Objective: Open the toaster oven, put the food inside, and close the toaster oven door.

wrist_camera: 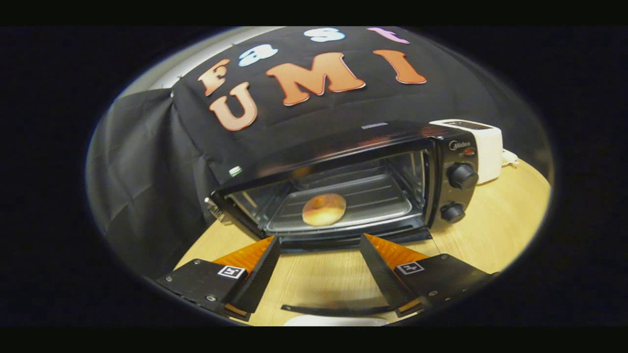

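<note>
the bagel (324, 209) sits on the tray inside the open toaster oven (343, 181). the jaws of the gripper (320, 245) are spread and empty; hook the lowered door's edge and lift it evenly shut.

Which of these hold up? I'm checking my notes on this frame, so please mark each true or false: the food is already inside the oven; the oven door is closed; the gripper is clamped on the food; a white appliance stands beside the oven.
1. The food is already inside the oven. True: the bun lies on the tray in the toaster oven.
2. The oven door is closed. False: the cavity is open towards the fingers.
3. The gripper is clamped on the food. False: the gripper is open and empty, its fingers short of the oven.
4. A white appliance stands beside the oven. True: a white toaster stands past the knob side.
</note>
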Demonstrator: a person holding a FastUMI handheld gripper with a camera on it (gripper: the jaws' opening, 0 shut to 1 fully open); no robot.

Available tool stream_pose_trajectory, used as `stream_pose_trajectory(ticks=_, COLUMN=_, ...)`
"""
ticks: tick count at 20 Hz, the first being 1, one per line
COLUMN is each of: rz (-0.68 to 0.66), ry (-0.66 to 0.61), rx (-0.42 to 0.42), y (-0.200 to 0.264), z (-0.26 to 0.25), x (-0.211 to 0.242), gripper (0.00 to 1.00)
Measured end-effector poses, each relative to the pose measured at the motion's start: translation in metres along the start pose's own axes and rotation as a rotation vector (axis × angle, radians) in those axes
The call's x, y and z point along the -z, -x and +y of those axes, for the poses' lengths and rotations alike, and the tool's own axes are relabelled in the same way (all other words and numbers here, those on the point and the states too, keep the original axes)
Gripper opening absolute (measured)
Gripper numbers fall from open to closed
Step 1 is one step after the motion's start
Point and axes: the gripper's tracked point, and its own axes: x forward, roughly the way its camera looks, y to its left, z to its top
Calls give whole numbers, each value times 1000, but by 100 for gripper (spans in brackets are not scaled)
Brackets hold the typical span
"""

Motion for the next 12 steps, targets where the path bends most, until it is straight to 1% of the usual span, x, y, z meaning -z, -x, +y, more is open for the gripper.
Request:
stream_pose_trajectory(ticks=2, rz=44, ry=39, rx=-19, y=16, z=7, x=26, gripper=96)
stream_pose_trajectory(ticks=5, rz=78, ry=53, rx=-27, y=36, z=11, x=51, gripper=96)
stream_pose_trajectory(ticks=6, rz=87, ry=65, rx=-19, y=41, z=11, x=58, gripper=96)
stream_pose_trajectory(ticks=8, rz=113, ry=81, rx=26, y=52, z=-2, x=74, gripper=96)
stream_pose_trajectory(ticks=10, rz=117, ry=89, rx=57, y=63, z=-10, x=80, gripper=96)
stream_pose_trajectory(ticks=12, rz=123, ry=84, rx=67, y=75, z=-10, x=85, gripper=95)
